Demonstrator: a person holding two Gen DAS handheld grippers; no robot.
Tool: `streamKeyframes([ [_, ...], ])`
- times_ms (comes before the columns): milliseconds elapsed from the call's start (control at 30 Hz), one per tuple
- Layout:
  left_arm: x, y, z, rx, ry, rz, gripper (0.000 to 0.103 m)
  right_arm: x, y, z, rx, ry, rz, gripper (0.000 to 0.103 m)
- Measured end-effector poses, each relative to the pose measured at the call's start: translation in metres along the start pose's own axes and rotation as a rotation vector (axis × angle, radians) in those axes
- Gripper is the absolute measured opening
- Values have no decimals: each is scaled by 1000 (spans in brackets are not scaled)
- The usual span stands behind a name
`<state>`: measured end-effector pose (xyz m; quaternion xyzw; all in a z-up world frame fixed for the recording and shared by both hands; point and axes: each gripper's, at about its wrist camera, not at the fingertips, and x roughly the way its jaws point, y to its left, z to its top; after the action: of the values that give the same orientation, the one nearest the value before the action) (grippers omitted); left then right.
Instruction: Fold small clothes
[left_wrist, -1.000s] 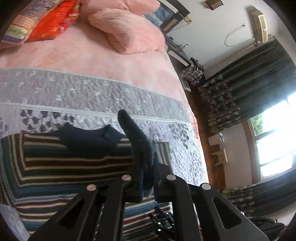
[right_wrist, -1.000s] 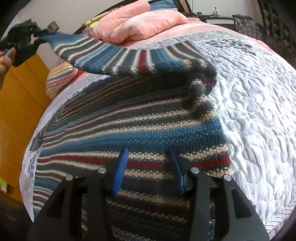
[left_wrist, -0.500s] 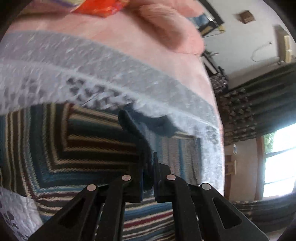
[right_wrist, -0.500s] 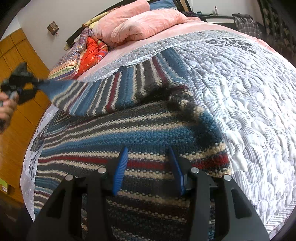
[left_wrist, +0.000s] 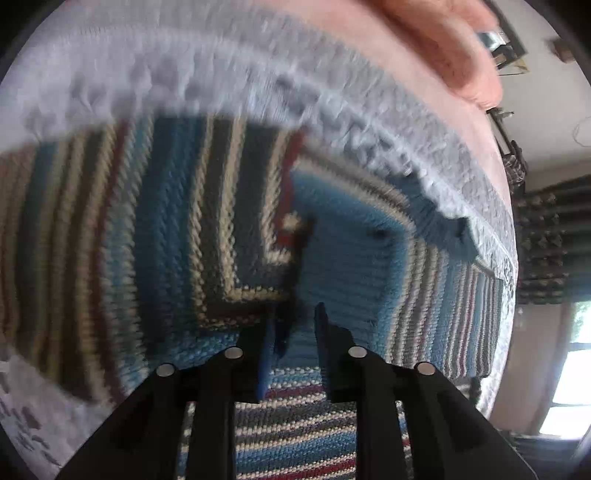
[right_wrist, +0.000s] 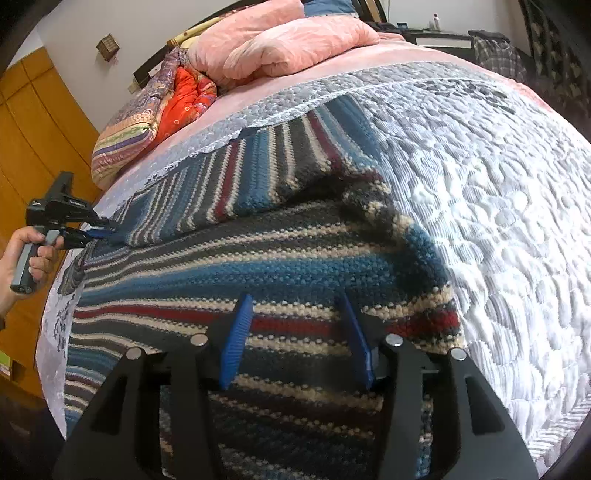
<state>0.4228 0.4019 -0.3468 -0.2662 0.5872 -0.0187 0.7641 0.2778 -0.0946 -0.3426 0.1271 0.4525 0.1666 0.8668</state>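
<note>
Now that the left gripper (left_wrist: 291, 343) has come down from where it was a second ago, the sleeve (right_wrist: 236, 184) it was holding up in the air lies folded flat across the sweater (right_wrist: 258, 280). The jaws were pinched tight on the cuff before; in the left wrist view they now stand apart with a gap between the blue pads, released, low over the knit. That view is pretty blurry, so I can't tell if they're touching the fabric. In the right wrist view the hand (right_wrist: 22, 254) has the left gripper at the left edge of the bed (right_wrist: 498, 192), tips right at the sleeve end. The right gripper (right_wrist: 295, 332) hasn't moved at all: spread wide, holding nothing, hovering over the sweater's hem near the bed's near edge. Pink pillows (right_wrist: 280, 40) sit at the far end.
</note>
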Motion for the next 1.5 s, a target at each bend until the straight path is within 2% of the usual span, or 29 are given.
streamKeyframes([
  [33,-15,-10,-6,29,-54,-44,33,-3,2,4,10,-2,16,51],
  [67,-23,-17,-11,40,-74,-95,36,-5,3,7,15,-4,26,51],
  [100,-27,-24,-14,53,-79,-159,39,-8,6,16,12,-18,37,51],
  [133,-25,-34,-17,74,-65,-259,41,-12,9,26,8,-38,39,51],
  [167,-21,-39,-17,85,-58,-301,44,-14,11,36,7,-54,42,54],
  [200,-15,-42,-17,92,-57,-311,45,-13,13,51,13,-62,49,56],
  [267,8,-38,-14,79,-40,-283,45,-5,13,79,21,-66,60,57],
  [333,34,-20,-12,20,-3,-208,44,8,8,100,19,-53,41,57],
  [400,44,-1,-15,-32,-2,-228,25,26,-1,116,40,-22,29,57],
  [467,38,15,-18,-78,-8,-283,25,46,-12,123,65,30,16,58],
  [533,26,29,-22,-105,-25,-302,28,71,-18,121,76,103,12,59],
  [567,16,39,-27,-119,-40,-311,35,79,-17,118,64,119,-3,59],
  [600,5,48,-30,-133,-56,-312,48,82,-10,116,28,113,-30,61],
  [667,-23,71,-35,-152,-124,-313,62,77,3,116,-19,102,-50,62],
  [767,-69,122,-40,-211,-215,-320,65,61,21,118,-42,69,-32,62],
  [967,-165,266,-57,-419,-455,-195,70,28,78,113,-116,38,46,62],
  [1067,-191,333,-65,-541,-540,-181,71,23,108,105,-145,39,97,63],
  [1233,-184,390,-54,-607,-544,-174,71,30,161,89,-169,70,164,64],
  [1367,-165,412,-46,-648,-531,-159,71,41,203,75,-242,104,188,64],
  [1500,-152,432,-39,-667,-534,-158,71,44,222,70,-262,119,211,64],
])
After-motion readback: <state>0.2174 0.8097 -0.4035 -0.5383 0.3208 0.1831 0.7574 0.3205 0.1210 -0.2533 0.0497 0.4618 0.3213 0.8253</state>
